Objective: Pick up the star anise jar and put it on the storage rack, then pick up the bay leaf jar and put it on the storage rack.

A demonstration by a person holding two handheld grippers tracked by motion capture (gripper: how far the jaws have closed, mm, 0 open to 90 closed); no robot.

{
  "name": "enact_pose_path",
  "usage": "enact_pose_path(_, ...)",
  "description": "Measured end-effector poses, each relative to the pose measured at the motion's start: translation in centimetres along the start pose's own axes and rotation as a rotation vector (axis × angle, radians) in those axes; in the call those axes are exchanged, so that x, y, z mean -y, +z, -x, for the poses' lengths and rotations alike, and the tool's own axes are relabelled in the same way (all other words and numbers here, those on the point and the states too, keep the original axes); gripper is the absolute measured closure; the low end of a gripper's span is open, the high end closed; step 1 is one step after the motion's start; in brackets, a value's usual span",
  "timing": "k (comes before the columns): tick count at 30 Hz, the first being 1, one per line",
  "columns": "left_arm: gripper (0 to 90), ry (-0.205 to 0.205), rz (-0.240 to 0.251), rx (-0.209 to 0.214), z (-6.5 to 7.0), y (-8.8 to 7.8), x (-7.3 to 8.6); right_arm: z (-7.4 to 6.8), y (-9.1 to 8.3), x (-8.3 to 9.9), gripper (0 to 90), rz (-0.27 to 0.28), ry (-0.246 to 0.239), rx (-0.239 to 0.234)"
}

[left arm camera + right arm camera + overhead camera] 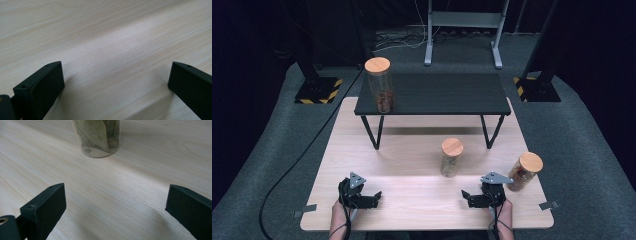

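Observation:
Three glass jars with wooden lids are in the high view. A tall jar [379, 86] with reddish contents stands on the left end of a black raised shelf [447, 95]. A shorter jar of bay leaves [452, 157] stands mid-table, and its base [100, 138] shows ahead in the right gripper view. A third jar [525, 171] with reddish contents stands at the right, just beyond my right hand. My left gripper [373, 198] [116, 80] rests open over bare wood near the front. My right gripper [467, 197] [115, 200] is open too, short of the leaf jar.
The light wooden table [412, 195] has its front edge close to both hands. The black shelf stands on thin legs [374, 132] over the table's far half. Metal clips [548, 205] sit at the front corners. A cable [287, 175] runs over the grey floor at left.

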State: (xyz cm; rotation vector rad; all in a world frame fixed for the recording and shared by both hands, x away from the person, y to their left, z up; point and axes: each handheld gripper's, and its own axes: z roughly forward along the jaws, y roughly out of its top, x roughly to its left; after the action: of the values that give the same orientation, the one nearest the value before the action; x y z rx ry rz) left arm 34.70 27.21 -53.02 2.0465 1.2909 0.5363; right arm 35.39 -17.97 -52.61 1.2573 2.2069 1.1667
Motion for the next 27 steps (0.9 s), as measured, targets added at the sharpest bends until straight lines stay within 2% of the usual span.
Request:
enact_pose_path(5,0.0,0.000,0.000,0.000,0.00,0.00,0.00,0.11,-0.07,0.03,2.2,0.008,0.011,-0.001)
enact_pose_path(18,0.0,0.000,0.002,0.006,-0.01,0.00,0.00,-0.05,0.07,-0.03,2.2,-0.008,-0.002,0.008)
enact_pose_path(23,0.0,0.001,0.001,0.005,-0.02,0.00,0.01,-0.09,0.06,-0.02,2.2,-0.003,0.002,0.033)
enact_pose_path(27,0.0,0.001,0.001,0.006,-0.02,-0.01,0.00,-0.27,0.15,-0.05,2.2,-0.013,-0.012,0.051)
